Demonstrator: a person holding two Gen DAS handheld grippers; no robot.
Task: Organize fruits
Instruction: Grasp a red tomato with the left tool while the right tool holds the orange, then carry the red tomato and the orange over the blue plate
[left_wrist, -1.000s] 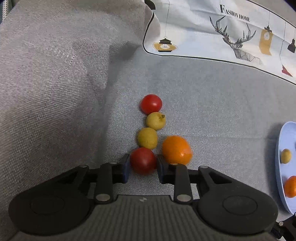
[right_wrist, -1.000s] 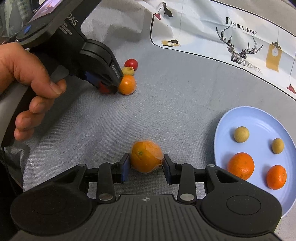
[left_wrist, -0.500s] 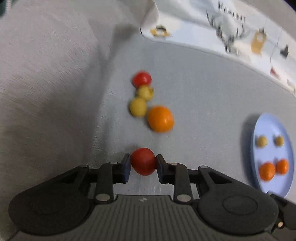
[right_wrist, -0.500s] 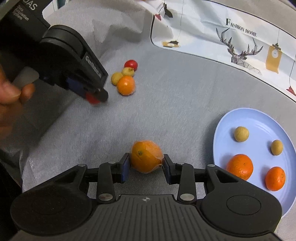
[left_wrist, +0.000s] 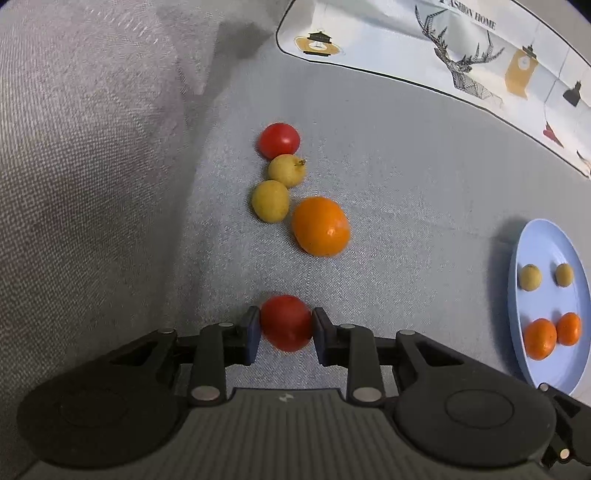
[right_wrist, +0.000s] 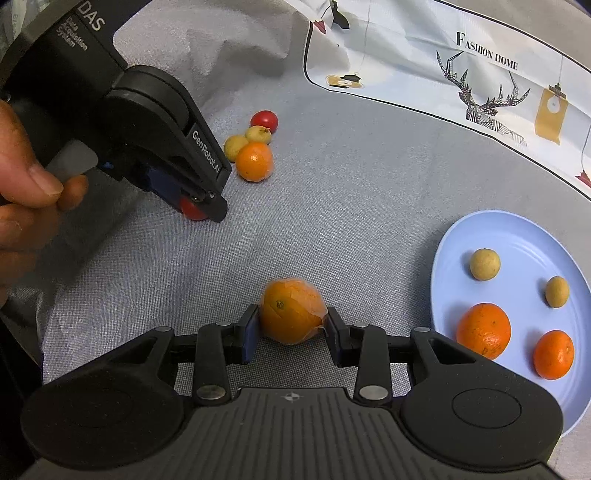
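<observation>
Fruits are showing in the left wrist view as follows: one glossy red round tomato (left_wrist: 286, 323) is sitting pinched between the pads of the left gripper (left_wrist: 285, 329), whose jaws are standing narrowly apart and closed on it. Beyond it, four loose pieces are lying in a touching cluster on the grey woven cloth (left_wrist: 406, 177): one red tomato (left_wrist: 279, 140), two small yellow-green round fruits (left_wrist: 287, 170) (left_wrist: 270, 201), and one smooth orange citrus (left_wrist: 320, 226). At the right, a pale blue round plate (left_wrist: 545, 363) is carrying two yellow fruits and two oranges.

In the right wrist view, the right gripper (right_wrist: 291, 329) is gripping one orange citrus with slightly torn peel (right_wrist: 291, 312) between partly closed jaws, just left of the plate (right_wrist: 524, 236). A person's hand (right_wrist: 26, 192) is holding the left gripper (right_wrist: 201, 210) with the red tomato (right_wrist: 192, 211) in it, near the four-piece cluster. A white printed sheet (right_wrist: 406, 48) is lying beyond.
</observation>
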